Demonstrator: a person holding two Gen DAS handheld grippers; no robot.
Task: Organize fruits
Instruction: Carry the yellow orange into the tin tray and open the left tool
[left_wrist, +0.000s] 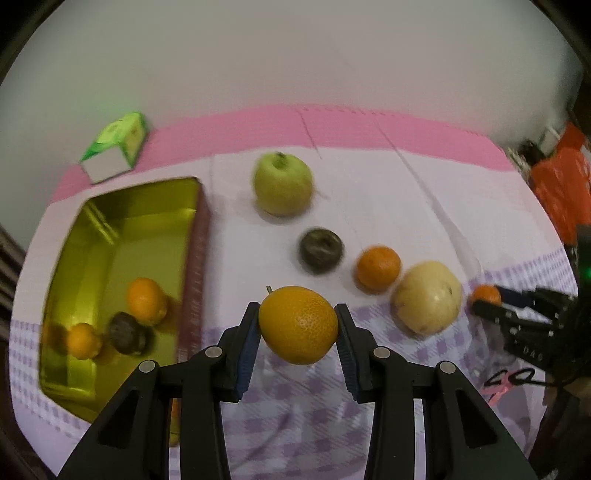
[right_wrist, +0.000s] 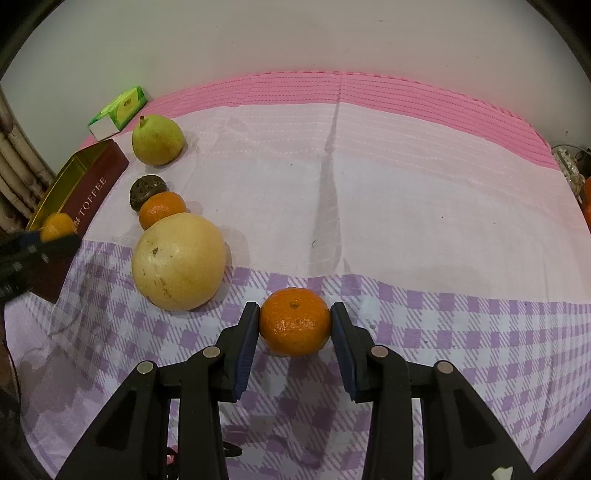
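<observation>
My left gripper (left_wrist: 298, 325) is shut on a yellow-orange orange (left_wrist: 298, 325) and holds it above the cloth, right of the gold tin (left_wrist: 110, 229). The tin holds two small oranges (left_wrist: 147, 301) and a dark fruit (left_wrist: 125, 332). My right gripper (right_wrist: 294, 322) is shut on a tangerine (right_wrist: 294, 322) low over the checked cloth. On the cloth lie a green pear (right_wrist: 157, 139), a dark fruit (right_wrist: 146, 189), a tangerine (right_wrist: 161, 208) and a large pale yellow fruit (right_wrist: 179, 261). The right gripper also shows in the left wrist view (left_wrist: 487, 301).
A green and white carton (right_wrist: 120, 107) lies at the far left near the wall. The tin's red side reads TOFFEE (right_wrist: 90, 201). The pink and purple checked cloth (right_wrist: 406, 206) covers the surface. Orange things (left_wrist: 561, 184) stand past the right edge.
</observation>
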